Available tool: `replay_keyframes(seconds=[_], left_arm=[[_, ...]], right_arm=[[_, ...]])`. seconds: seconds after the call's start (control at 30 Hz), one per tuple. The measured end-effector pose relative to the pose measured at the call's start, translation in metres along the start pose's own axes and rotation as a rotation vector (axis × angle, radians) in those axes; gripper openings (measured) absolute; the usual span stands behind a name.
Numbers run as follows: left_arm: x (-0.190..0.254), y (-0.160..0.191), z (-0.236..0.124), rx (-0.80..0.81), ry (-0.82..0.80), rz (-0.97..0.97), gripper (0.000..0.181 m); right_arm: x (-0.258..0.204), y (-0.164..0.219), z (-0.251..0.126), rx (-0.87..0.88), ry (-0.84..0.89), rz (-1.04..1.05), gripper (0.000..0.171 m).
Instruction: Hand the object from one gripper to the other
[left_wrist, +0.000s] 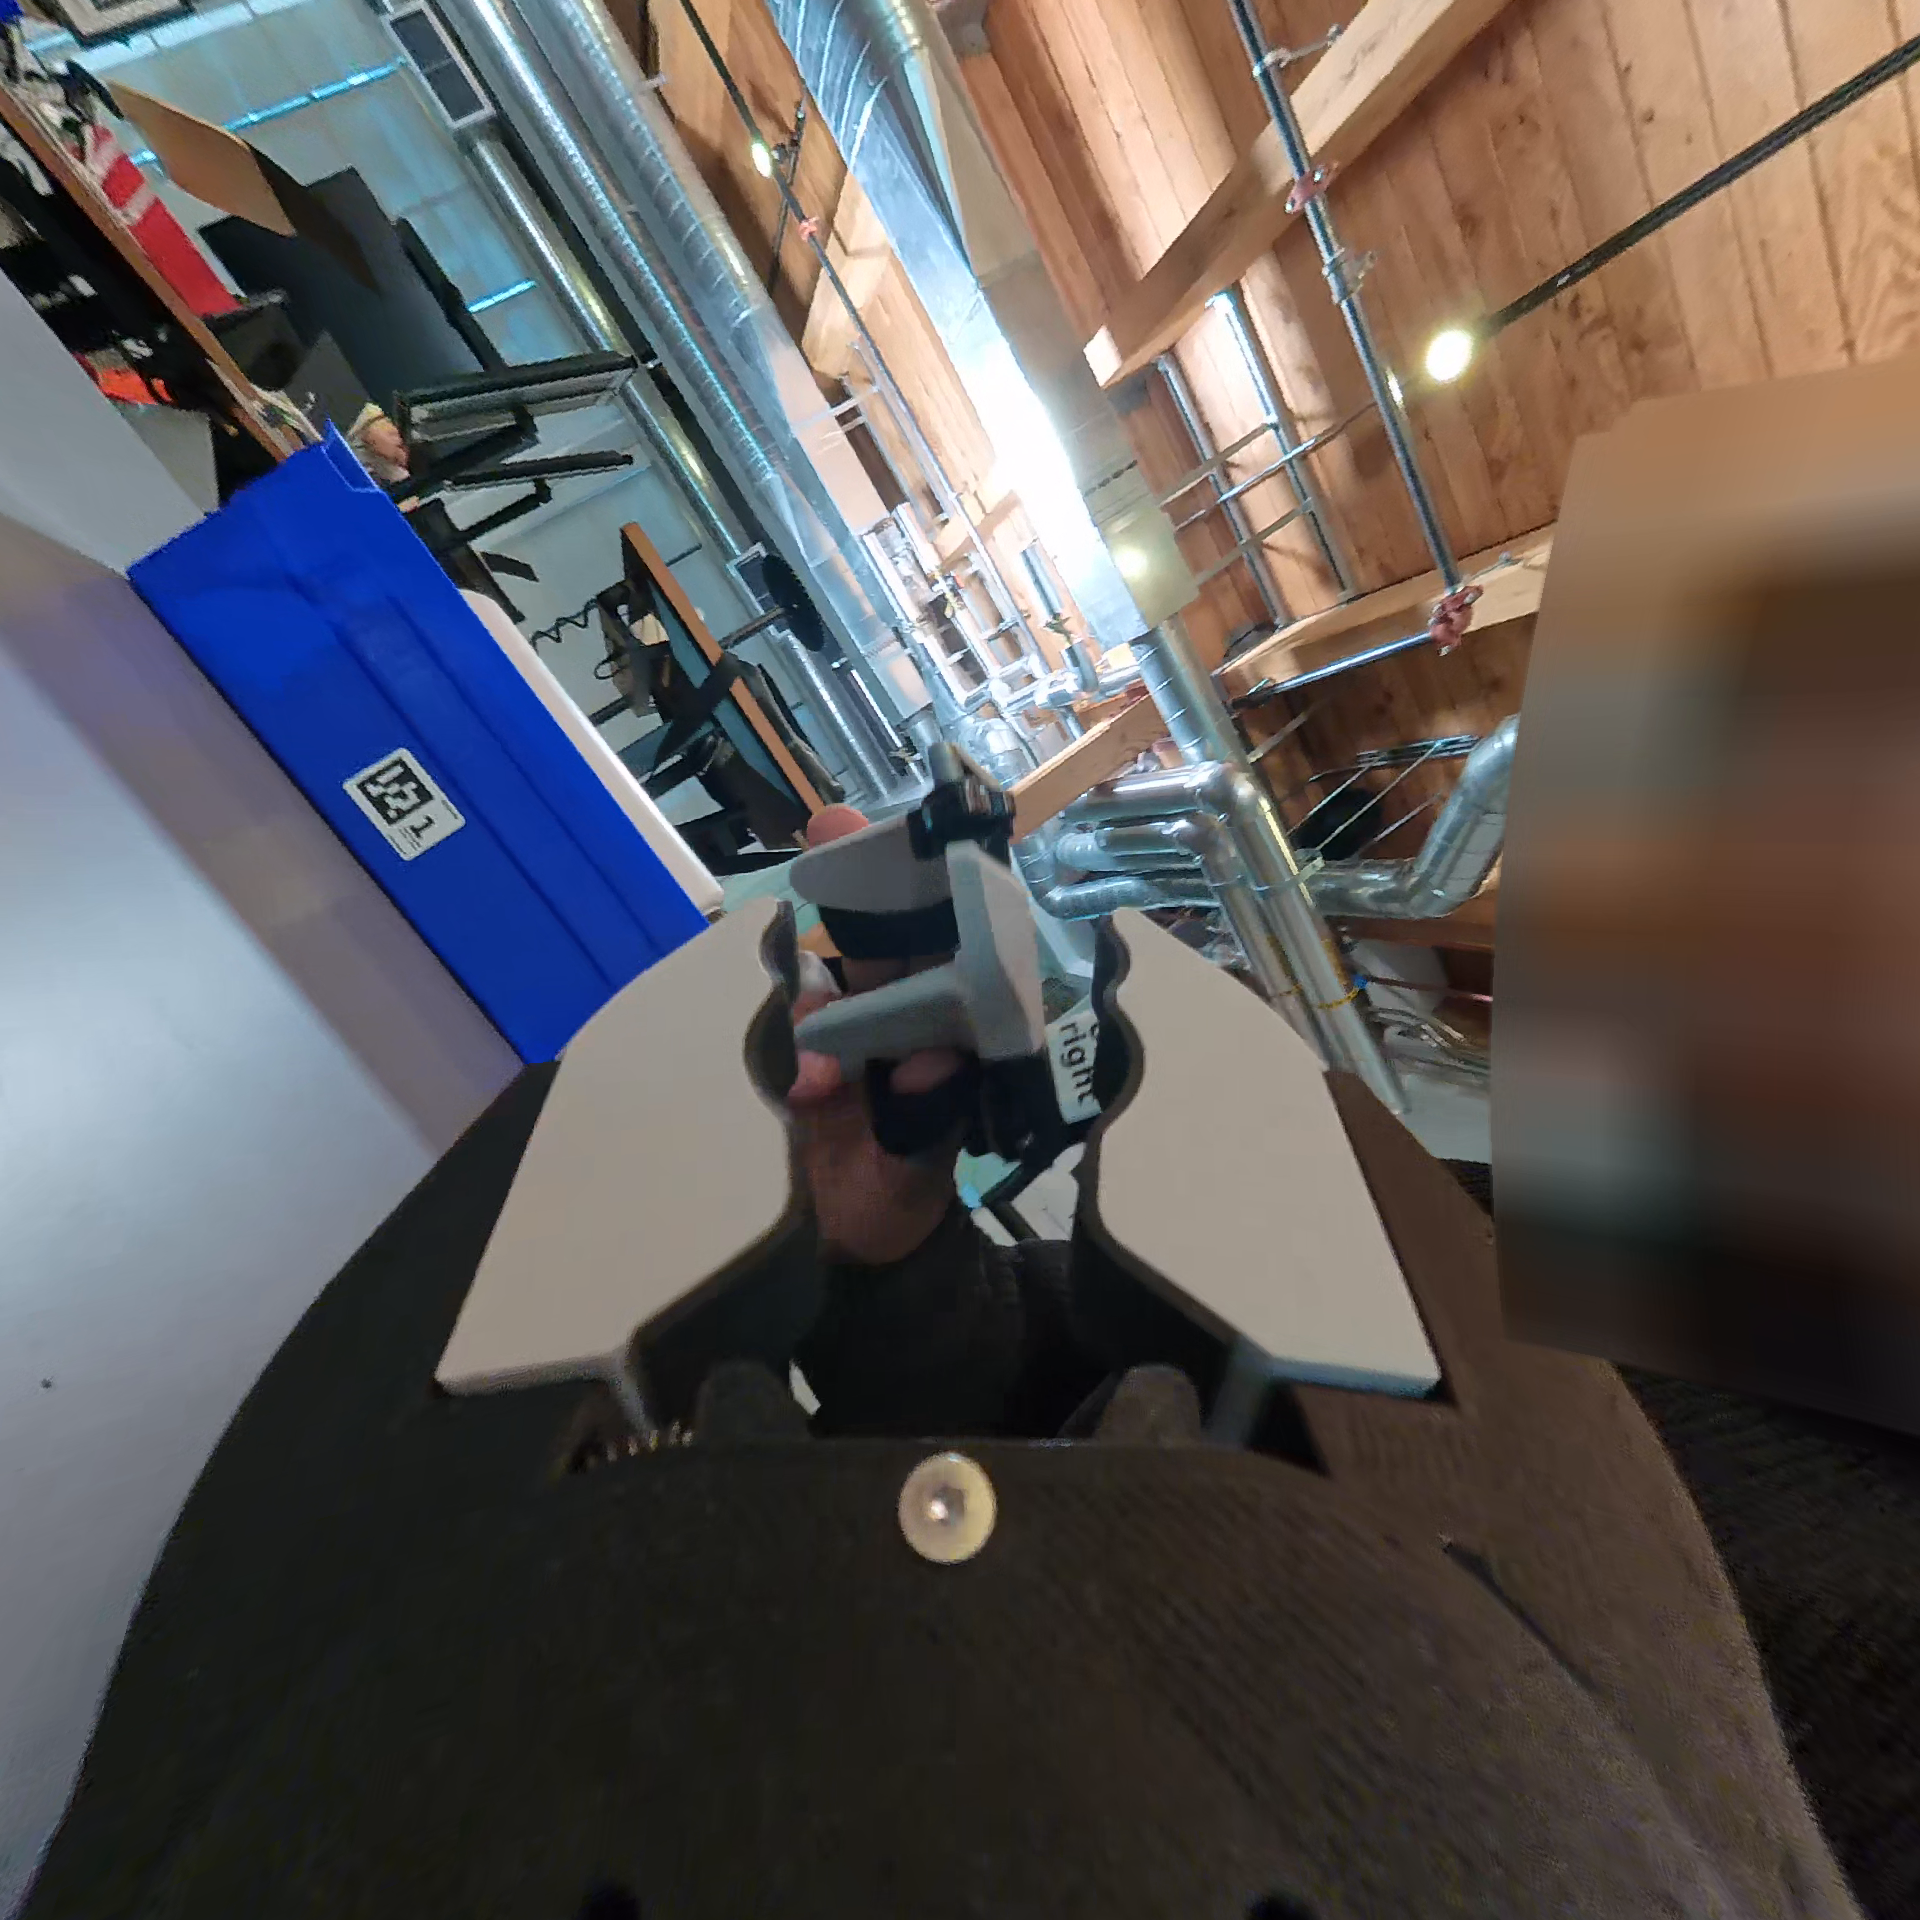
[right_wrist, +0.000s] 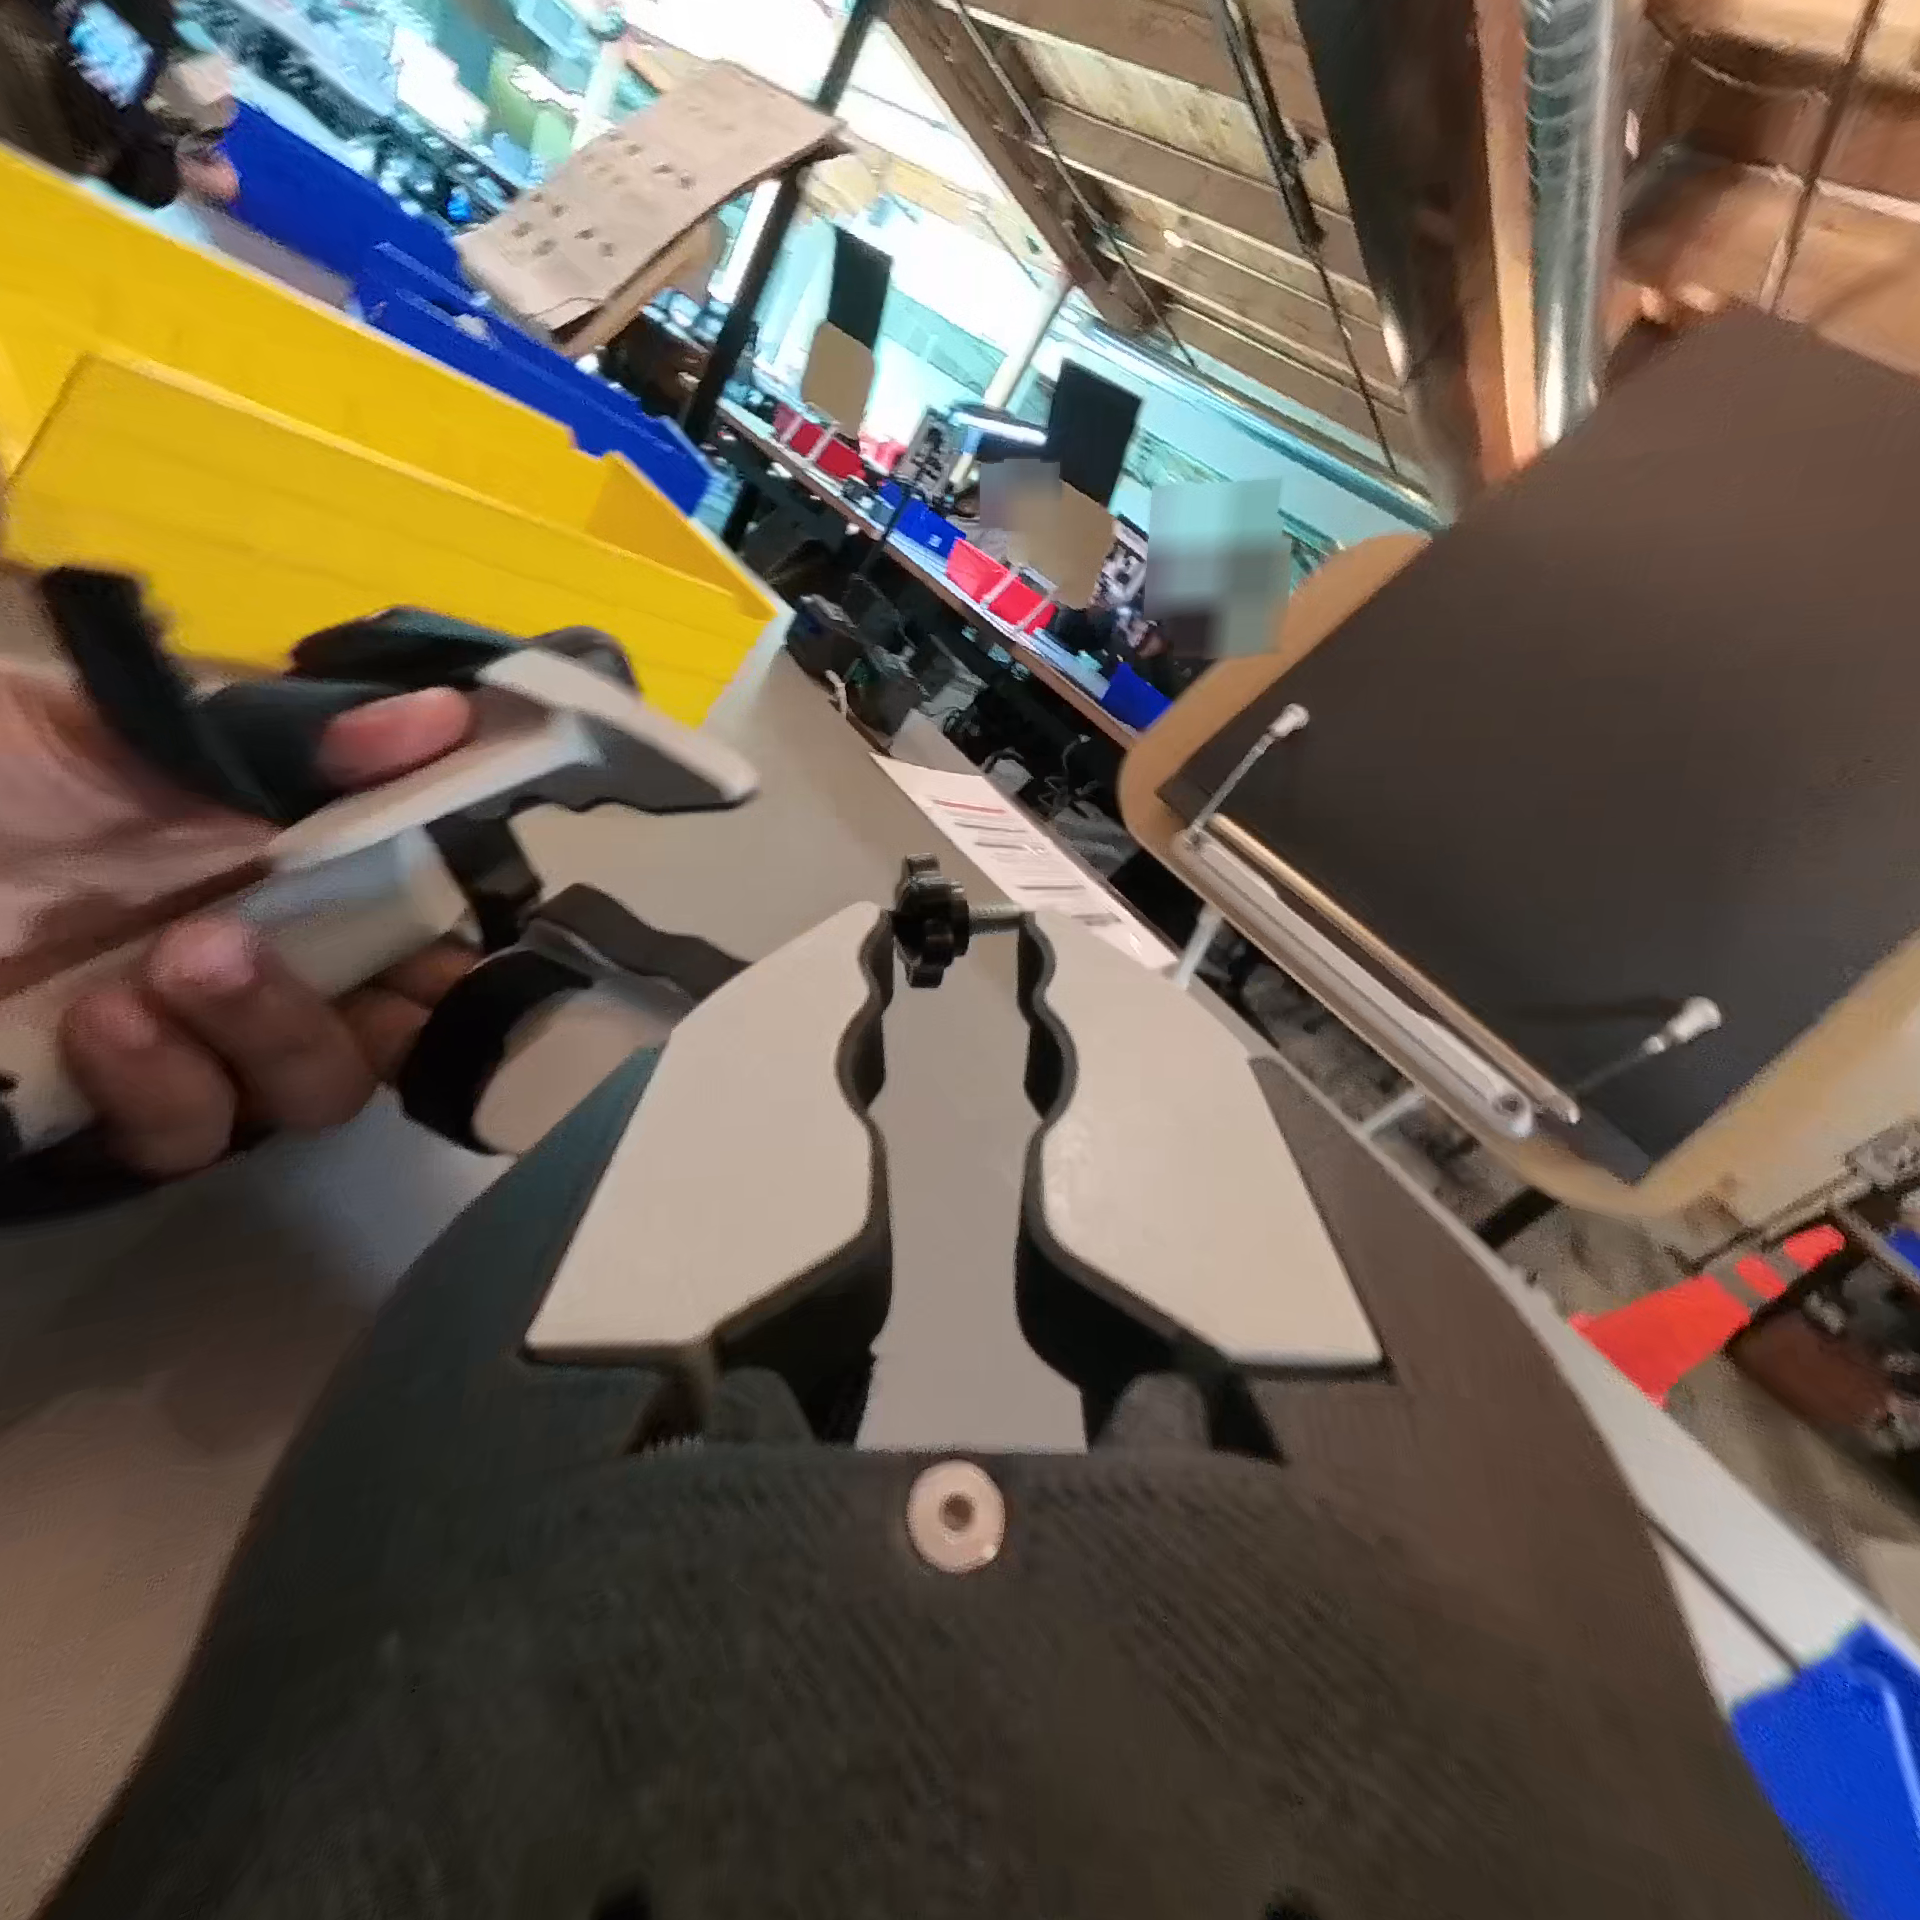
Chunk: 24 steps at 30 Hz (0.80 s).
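Observation:
The object is a small black star knob with a threaded screw. My right gripper is shut on it at the fingertips, the screw spanning the gap. In the left wrist view the right gripper, held by a hand, points toward me with the knob at its tip. My left gripper is open wide and empty, its fingers either side of the right gripper and a little below the knob. In the right wrist view the left gripper sits at the left, held by a hand, open, short of the knob.
A blue bin stands on the grey table to the left. Yellow bins are behind the left gripper. A black panel with a wooden edge leans at the right. A printed sheet lies beyond the knob.

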<state>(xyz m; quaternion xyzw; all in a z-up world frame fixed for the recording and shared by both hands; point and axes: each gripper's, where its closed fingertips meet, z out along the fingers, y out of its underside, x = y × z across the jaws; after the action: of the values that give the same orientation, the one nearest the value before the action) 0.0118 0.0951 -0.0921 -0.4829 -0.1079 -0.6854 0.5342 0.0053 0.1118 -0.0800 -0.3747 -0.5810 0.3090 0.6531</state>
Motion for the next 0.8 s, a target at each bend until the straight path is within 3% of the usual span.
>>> replay_keyframes(seconds=[0.03,0.2,0.3,0.4,0.53,0.63,0.8], left_arm=[[-0.001,0.000,0.000,-0.007,-0.008,0.016,0.055],[-0.003,0.006,0.001,-0.056,-0.028,0.047,0.054],[-0.005,0.009,0.002,-0.078,-0.038,0.054,0.053],[-0.009,0.010,0.002,-0.087,-0.049,0.052,0.053],[-0.014,0.008,0.000,-0.087,-0.053,0.019,0.053],[-0.018,0.007,0.000,-0.076,-0.054,-0.012,0.053],[-0.020,0.005,0.000,-0.102,-0.067,0.024,0.052]], right_arm=[[0.010,-0.001,-0.003,-0.011,0.026,0.045,0.023],[0.079,-0.006,-0.039,-0.058,0.211,0.108,0.023],[0.140,0.007,-0.090,-0.128,0.424,0.110,0.023],[0.189,0.036,-0.164,-0.213,0.652,0.179,0.023],[0.215,0.112,-0.244,-0.473,0.815,0.263,0.023],[0.220,0.153,-0.263,-0.581,0.829,0.364,0.023],[0.223,0.173,-0.273,-0.639,0.852,0.402,0.023]])
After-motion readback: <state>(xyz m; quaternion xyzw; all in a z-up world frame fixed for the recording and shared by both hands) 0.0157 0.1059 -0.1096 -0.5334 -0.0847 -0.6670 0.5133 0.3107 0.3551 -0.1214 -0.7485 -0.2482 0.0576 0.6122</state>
